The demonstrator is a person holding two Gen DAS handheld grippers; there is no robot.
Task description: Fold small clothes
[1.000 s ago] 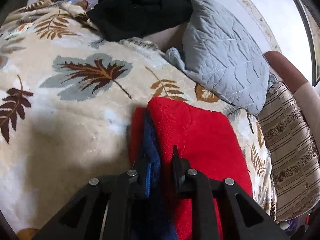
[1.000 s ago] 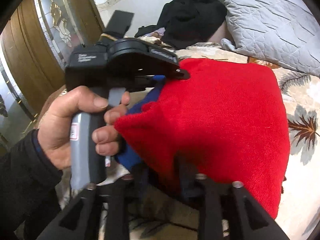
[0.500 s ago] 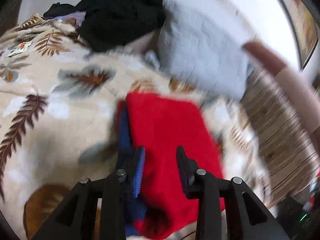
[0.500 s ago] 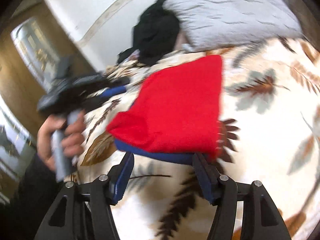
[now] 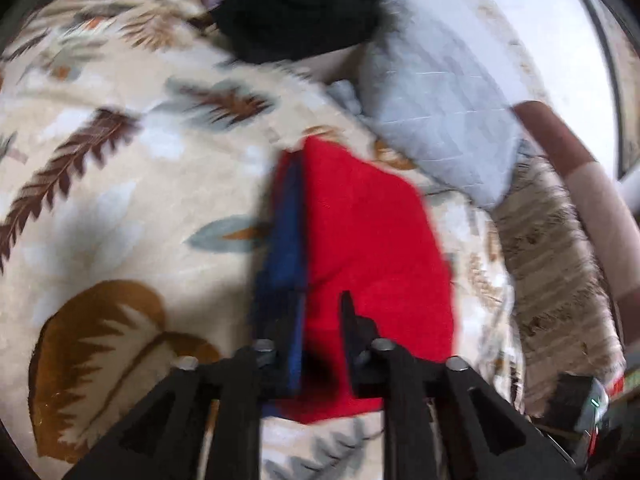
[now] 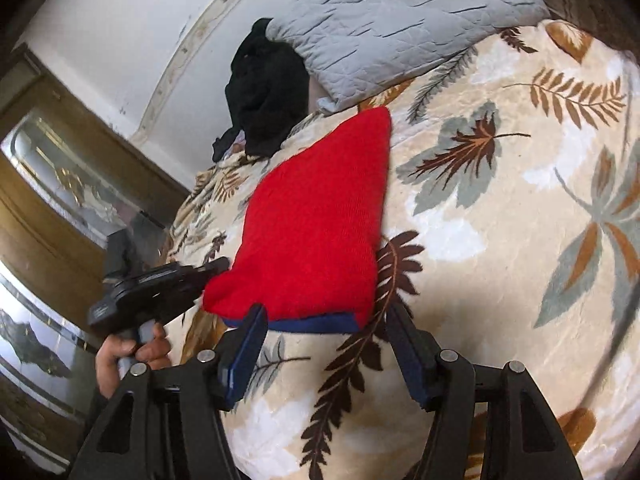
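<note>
A folded red knit garment [image 5: 372, 248] with a blue layer along its edge lies flat on the leaf-print blanket [image 5: 120, 160]. My left gripper [image 5: 322, 304] hovers over its near end, jaws slightly apart with nothing pinched. In the right wrist view the same red garment [image 6: 320, 232] lies ahead. My right gripper [image 6: 325, 320] is open and its jaws are still opening. The garment's blue-edged near side sits between the fingertips, which do not touch it. A hand [image 6: 132, 352] holds the left gripper [image 6: 160, 292] beside the garment's left corner.
A heap of black clothes [image 5: 296, 8] lies at the back of the bed next to a grey quilted pillow [image 5: 440, 120]. Striped brown fabric [image 5: 552, 260] hangs at the right edge. A gilded wooden door [image 6: 60, 184] stands to the left of the bed.
Both grippers have let go of the red garment and drawn back from it. The right gripper has rolled and opened wide. The garment now lies flat and folded.
</note>
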